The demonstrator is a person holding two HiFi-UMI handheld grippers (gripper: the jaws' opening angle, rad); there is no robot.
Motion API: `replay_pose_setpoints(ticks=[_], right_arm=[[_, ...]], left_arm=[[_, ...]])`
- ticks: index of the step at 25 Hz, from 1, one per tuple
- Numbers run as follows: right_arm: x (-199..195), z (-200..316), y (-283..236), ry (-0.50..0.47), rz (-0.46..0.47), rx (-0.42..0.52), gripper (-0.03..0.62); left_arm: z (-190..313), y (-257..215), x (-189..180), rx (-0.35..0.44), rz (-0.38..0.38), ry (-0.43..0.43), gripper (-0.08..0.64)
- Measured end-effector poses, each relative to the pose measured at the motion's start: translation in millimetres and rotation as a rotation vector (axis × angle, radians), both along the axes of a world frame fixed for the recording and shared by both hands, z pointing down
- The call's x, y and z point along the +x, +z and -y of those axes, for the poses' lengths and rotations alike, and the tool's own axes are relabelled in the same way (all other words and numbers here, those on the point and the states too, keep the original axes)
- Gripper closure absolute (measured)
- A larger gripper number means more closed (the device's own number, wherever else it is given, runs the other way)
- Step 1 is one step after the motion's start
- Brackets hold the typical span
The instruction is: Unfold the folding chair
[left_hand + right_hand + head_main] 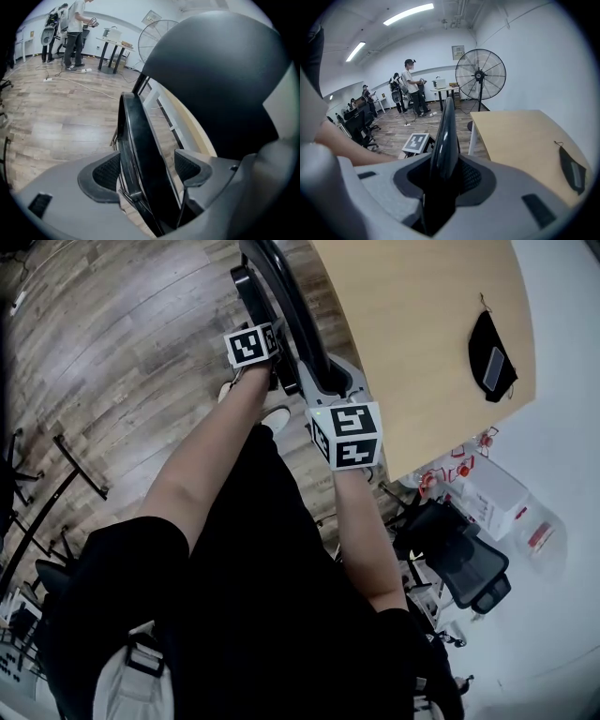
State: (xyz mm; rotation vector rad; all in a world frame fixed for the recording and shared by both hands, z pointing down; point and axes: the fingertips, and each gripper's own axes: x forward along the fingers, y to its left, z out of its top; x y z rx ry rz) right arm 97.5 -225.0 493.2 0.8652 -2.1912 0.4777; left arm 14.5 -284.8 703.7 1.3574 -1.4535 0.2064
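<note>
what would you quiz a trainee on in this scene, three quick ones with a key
1. True or false: the right gripper is shut on the folding chair.
2. What lies on the wooden table? A) a small black item B) a red mug C) an open laptop
3. What stands between the jaws of the left gripper?
Key: 1 true; 2 A; 3 the folding chair's black edge.
</note>
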Motion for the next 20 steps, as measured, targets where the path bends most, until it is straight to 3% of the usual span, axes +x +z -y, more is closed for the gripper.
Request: replay_pose_setpoints(ticks=[6, 8, 11, 14, 20], right_arm=[[3, 3, 5, 0.003, -0.011, -0.004, 0.466], [4, 4, 6, 0.003, -0.014, -0.003, 0.469], [6, 4, 6, 0.007, -0.019, 0.006, 0.472], [10, 8, 6, 0.009, -0.042, 0.023, 0.477], [18, 14, 7, 0.015, -0.064, 0.030, 0.479]], left_arm=[[8, 29, 12, -0.076, -0.004, -0.025, 0.219], [5, 36, 7, -0.108, 0.046, -0.022, 0.219], [7, 38, 2, -0.092, 0.105, 0.000, 0.238], [10, 34, 5, -0.060, 0.135, 0.035, 0.341], [-2, 38, 4, -0.064, 0.087, 0.050, 0.348]])
